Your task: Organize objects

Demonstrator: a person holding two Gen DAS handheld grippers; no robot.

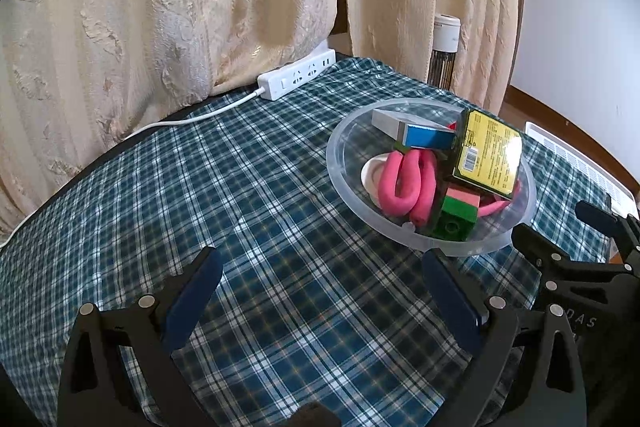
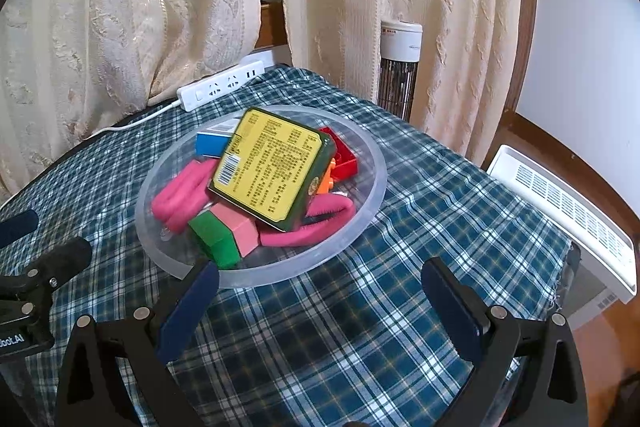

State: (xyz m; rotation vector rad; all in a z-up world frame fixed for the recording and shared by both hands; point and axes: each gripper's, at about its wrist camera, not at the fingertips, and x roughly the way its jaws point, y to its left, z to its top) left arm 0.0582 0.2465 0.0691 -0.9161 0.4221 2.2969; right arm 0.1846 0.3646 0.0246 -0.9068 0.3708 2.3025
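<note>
Nearest, the left gripper (image 1: pixel 320 263) and right gripper (image 2: pixel 318 273) hover over the plaid tabletop (image 1: pixel 240 195), fingers spread wide and empty. Just beyond, the clear bowl (image 2: pixel 372 163) holds a yellow-green box (image 2: pixel 272 173), pink rope (image 1: pixel 404 181) and blocks. A power strip (image 1: pixel 296 75) lies farthest.

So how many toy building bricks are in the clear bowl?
3 visible: a green brick at the near rim, a red brick at the far right, an orange brick beside it. The yellow box may hide others.
</note>
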